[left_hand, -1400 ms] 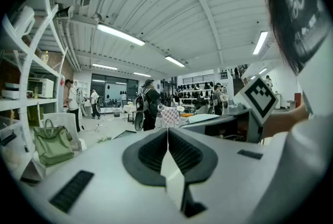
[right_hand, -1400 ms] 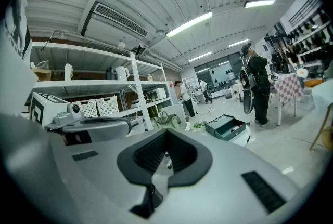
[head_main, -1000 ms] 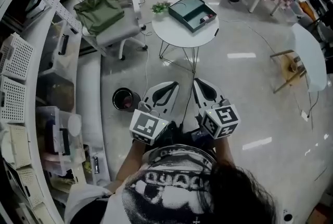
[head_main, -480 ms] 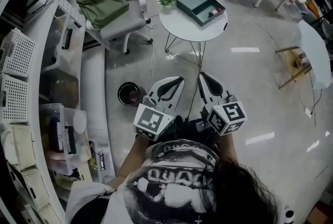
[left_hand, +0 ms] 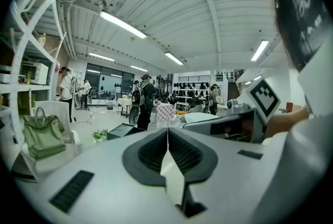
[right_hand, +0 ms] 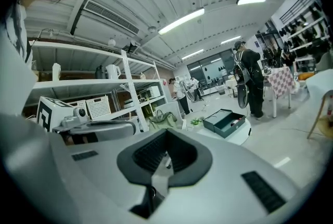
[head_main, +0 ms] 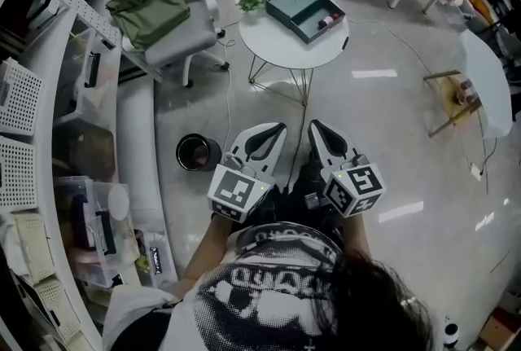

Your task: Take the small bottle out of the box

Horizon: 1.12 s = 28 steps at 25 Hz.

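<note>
A teal open box (head_main: 303,7) lies on a small round white table (head_main: 277,48) far ahead across the floor. A small bottle (head_main: 327,20) with a reddish part lies inside the box. My left gripper (head_main: 275,129) and right gripper (head_main: 314,127) are held side by side close to the person's body, well short of the table, both shut with nothing in them. The right gripper view shows the box (right_hand: 223,122) and bottle (right_hand: 235,122) beyond the shut jaws. In the left gripper view the box (left_hand: 123,130) sits left of the shut jaws.
A white chair carrying a green bag (head_main: 149,6) stands left of the table, and a small plant (head_main: 251,2) sits on the table's edge. A black bin (head_main: 194,152) is on the floor, shelving (head_main: 32,121) lines the left, a wooden stool (head_main: 454,99) stands right. People stand beyond.
The head view has swayed slightly right and back. Both grippers stay shut and close together in front of the body, raised a little in the picture.
</note>
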Each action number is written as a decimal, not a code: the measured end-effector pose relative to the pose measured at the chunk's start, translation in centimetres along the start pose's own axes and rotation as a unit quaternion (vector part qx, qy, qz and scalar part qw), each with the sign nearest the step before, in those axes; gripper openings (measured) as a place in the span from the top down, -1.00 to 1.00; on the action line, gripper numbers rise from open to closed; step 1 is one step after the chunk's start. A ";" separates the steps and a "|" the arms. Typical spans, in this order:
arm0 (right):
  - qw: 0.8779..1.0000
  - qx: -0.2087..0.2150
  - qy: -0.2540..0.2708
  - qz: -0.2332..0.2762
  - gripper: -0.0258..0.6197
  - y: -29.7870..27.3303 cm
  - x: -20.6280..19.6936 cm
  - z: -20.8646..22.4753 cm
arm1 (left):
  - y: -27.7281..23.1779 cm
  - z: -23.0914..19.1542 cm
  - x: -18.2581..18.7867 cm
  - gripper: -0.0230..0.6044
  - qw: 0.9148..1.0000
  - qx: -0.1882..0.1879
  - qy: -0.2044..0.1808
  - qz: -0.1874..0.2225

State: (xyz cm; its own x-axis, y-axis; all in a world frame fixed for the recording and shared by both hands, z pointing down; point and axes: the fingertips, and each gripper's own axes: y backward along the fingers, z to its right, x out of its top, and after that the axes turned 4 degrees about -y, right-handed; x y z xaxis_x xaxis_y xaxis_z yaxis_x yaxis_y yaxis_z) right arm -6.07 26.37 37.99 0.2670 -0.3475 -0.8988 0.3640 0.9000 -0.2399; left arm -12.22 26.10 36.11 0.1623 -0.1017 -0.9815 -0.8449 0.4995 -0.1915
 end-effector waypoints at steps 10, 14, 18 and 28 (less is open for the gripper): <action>1.000 0.015 -0.014 -0.008 0.92 -4.8 2.9 7.7 | -7.9 -3.6 0.4 0.88 0.999 0.027 0.002 -0.018; 0.999 0.028 -0.008 -0.016 0.92 -7.0 5.7 12.1 | -12.7 -5.0 1.7 0.88 0.999 0.044 0.004 -0.019; 0.999 0.042 -0.008 -0.021 0.92 -8.8 8.4 16.6 | -17.7 -5.7 3.1 0.88 0.998 0.057 0.010 -0.020; 0.996 0.078 -0.022 -0.036 0.92 -11.8 11.7 24.6 | -26.4 -6.0 4.4 0.88 0.996 0.083 0.003 -0.044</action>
State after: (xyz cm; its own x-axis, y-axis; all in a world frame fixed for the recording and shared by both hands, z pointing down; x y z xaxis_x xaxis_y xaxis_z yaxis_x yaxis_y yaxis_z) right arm 14.75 5.24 39.35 0.2732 -0.4241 -0.8634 0.5172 0.8216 -0.2399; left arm 7.79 7.29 36.85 0.2281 -0.1554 -0.9612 -0.7324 0.6231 -0.2745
